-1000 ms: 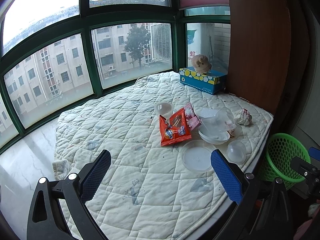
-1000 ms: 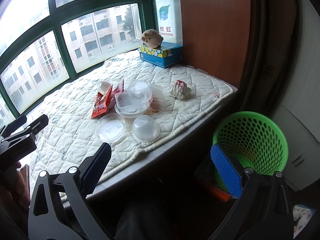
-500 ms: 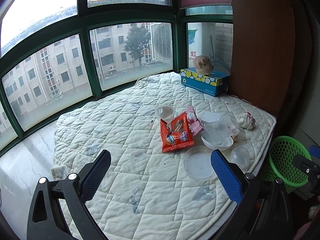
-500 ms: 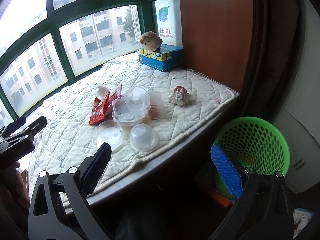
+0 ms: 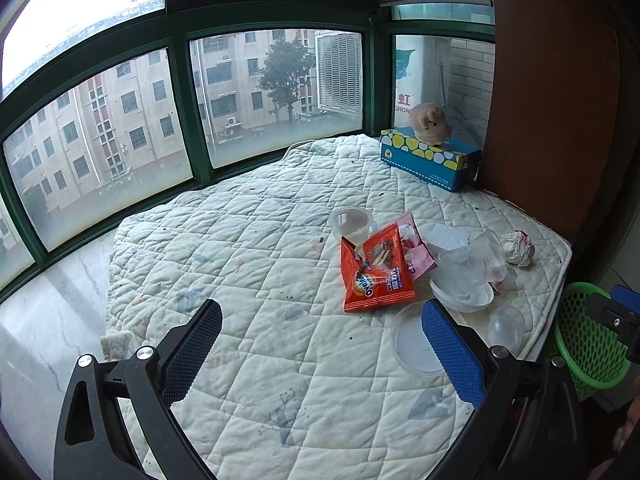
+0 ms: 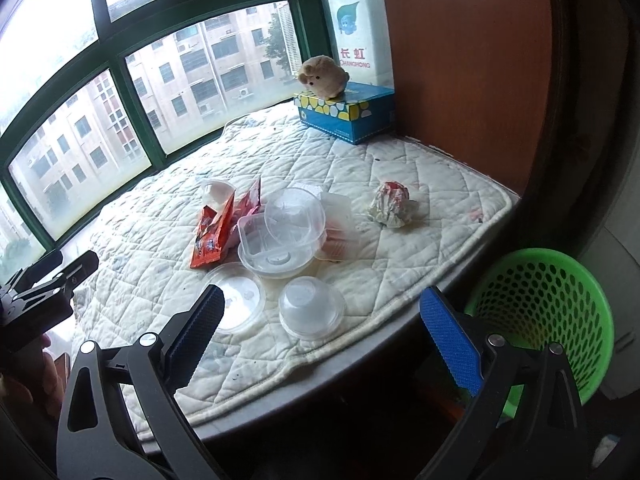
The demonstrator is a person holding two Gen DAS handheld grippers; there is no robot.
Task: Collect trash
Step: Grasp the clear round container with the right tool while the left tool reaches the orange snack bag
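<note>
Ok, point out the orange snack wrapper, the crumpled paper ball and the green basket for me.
orange snack wrapper (image 5: pixel 376 276), left wrist view, middle of its printed face.
crumpled paper ball (image 6: pixel 390 204), right wrist view, centre of the wad.
green basket (image 6: pixel 560 258), right wrist view, far rim.
</note>
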